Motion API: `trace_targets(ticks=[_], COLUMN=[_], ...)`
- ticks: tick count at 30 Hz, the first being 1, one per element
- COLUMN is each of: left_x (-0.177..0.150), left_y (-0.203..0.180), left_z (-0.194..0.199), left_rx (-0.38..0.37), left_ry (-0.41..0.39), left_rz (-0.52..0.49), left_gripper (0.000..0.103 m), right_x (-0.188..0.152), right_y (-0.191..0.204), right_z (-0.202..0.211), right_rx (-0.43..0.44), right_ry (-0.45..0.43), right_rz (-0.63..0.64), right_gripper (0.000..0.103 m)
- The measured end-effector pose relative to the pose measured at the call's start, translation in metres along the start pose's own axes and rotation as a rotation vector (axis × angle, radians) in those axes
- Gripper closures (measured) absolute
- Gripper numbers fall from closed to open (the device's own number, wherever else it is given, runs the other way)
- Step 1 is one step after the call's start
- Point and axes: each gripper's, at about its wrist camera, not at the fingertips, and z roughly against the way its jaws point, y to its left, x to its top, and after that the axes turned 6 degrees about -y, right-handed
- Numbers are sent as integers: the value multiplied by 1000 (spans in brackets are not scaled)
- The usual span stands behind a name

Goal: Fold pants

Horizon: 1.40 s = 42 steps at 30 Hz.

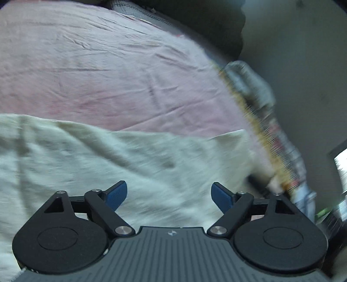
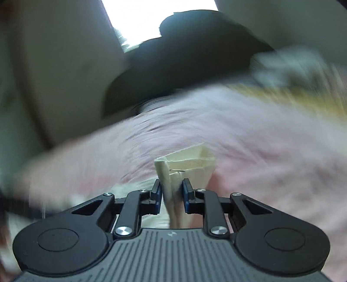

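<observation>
Cream pants lie spread across a pink sheet in the left wrist view, blurred by motion. Above them my left gripper stands open, and nothing sits between its blue pads. In the right wrist view my right gripper is shut on a bunched, folded edge of the cream pants. That edge sticks up past the fingertips, over the pink sheet.
A dark headboard or cushion runs along the far side of the bed. A strip of patterned fabric and pale bundled items lines the right edge. A bright window shows beyond a dark shape.
</observation>
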Motion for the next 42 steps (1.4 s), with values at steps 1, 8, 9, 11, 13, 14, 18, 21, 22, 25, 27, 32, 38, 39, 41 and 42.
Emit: trace_targets(ticks=[1,8,9,11,13,14,18,21,22,25,27,32,38,39,41,42], left_x=[4,14,15,16,18,18,15,17,16,18,20,29,26,24,21,19], left_y=[0,3,7,17,23,24,22,13,11,4,9,37,68,74,89,98], left_z=[-4,-52,-60,-69,-75,-77,-76,-67,-61,-35,-12,49,91,92,88,89], left_rx=[-37,-129,-121,-109,-103,-93,-55,-29,-14,49,99,252,479,511,553,568], left_ry=[-6,60,66,72,85,95,109,79,67,7,-30,-85,-148,-144,-100,-78], left_rz=[34,190,224,288,320,317,258,176,145,27,-30,-95,-210,-231,-221,-197], left_gripper=[11,10,10,18,46,56,94,94,94,94,94,94,95,94,92,75], right_x=[0,-23,-26,-31,-37,-41,-51,-53,-52,-48,-42,-35,-52,-57,-66,-73], right_y=[22,98,102,106,109,110,113,110,110,118,128,163,218,226,237,243], right_z=[-1,6,9,12,9,6,-8,-11,-12,-4,2,-1,-16,-18,-32,-39], right_rx=[25,148,165,190,188,172,136,147,158,179,228,424,614,633,651,657], right_ry=[7,42,40,41,72,80,94,115,116,94,69,53,72,78,125,175], right_rz=[109,407,414,450,500,528,574,547,535,547,528,459,459,455,436,445], right_gripper=[84,84,84,84,83,80,45,65,74,77,77,77,77,77,76,74])
